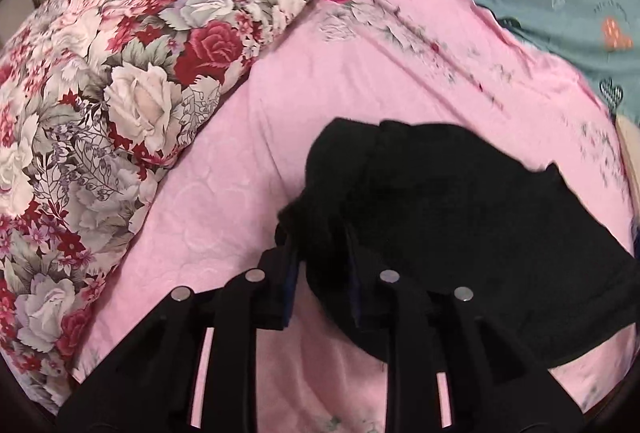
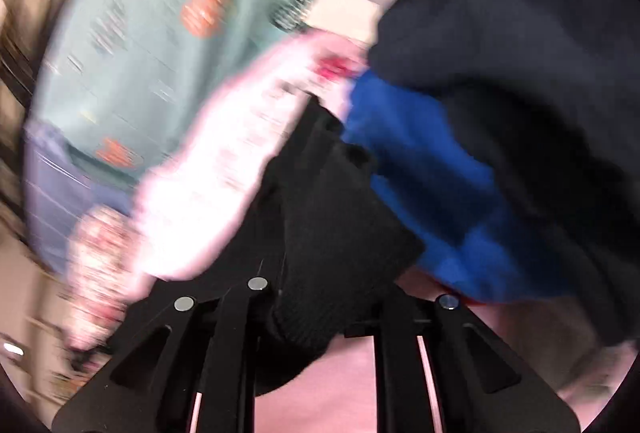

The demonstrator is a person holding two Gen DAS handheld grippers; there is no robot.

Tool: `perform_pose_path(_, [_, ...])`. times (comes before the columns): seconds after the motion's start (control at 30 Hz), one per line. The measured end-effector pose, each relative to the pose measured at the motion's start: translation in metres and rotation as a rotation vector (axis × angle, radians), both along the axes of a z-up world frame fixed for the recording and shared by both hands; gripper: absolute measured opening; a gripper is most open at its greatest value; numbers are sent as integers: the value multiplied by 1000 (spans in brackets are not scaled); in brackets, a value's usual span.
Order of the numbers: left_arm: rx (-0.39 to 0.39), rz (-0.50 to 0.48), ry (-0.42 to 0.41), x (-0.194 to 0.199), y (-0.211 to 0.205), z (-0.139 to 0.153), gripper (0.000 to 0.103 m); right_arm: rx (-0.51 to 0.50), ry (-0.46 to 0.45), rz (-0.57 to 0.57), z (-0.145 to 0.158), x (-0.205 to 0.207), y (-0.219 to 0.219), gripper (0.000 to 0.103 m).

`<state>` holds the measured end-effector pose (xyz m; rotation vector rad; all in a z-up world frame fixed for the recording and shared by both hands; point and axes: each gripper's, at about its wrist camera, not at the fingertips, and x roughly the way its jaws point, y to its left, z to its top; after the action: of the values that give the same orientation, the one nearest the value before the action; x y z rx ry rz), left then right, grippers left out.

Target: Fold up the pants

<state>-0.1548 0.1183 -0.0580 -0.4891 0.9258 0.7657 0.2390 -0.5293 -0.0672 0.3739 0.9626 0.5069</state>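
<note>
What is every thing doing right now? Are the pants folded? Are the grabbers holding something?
Pants: bunched in a heap on the pink sheet, not neatly folded, one edge lifted.
Left gripper: jaws shut on the pants.
Right gripper: jaws shut on black pants cloth; picture blurred.
Pink sheet: spread flat.
Flowered quilt: piled up beside the pants, not touching.
Blue cloth: crumpled, under dark clothes.

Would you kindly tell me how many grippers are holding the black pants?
2: the left gripper pinches the black pants at their near edge; the right gripper clamps another bunched part.
</note>
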Motion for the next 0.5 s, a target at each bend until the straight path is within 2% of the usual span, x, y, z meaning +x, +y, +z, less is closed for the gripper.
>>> perform_pose_path(0.07, [-1, -5, 10, -10, -2, 1, 33, -114, 57, -3, -20, 3, 8, 18])
perform_pose_path(0.13, [13, -2, 11, -24, -3, 7, 39, -84, 81, -26, -29, 3, 5, 26])
perform_pose_path(0.17, [30, -1, 16, -32, -5, 11, 44, -42, 94, -43, -31, 4, 0, 41])
perform_pose_path(0.23, [66, 13, 30, -44, -9, 21, 43, 1, 106, -57, -36, 5, -6, 39])
perform_pose_path(0.3, [77, 26, 12, -51, -10, 32, 43, 40, 114, -43, -36, 5, -11, 17])
perform_pose_path(0.37, [79, 2, -39, -49, -18, 43, 44, 74, 103, -56, -26, 3, -16, 16])
perform_pose_path(0.43, [94, -52, -77, -35, -31, 51, 50, 17, 86, -53, -18, -3, -17, 17])
perform_pose_path(0.47, [101, -88, -87, -24, -38, 53, 53, -48, 86, -49, -18, -5, -14, 20])
perform_pose_path(0.5, [104, -125, -94, -12, -46, 53, 53, -111, 84, -40, -18, -7, -10, 31])
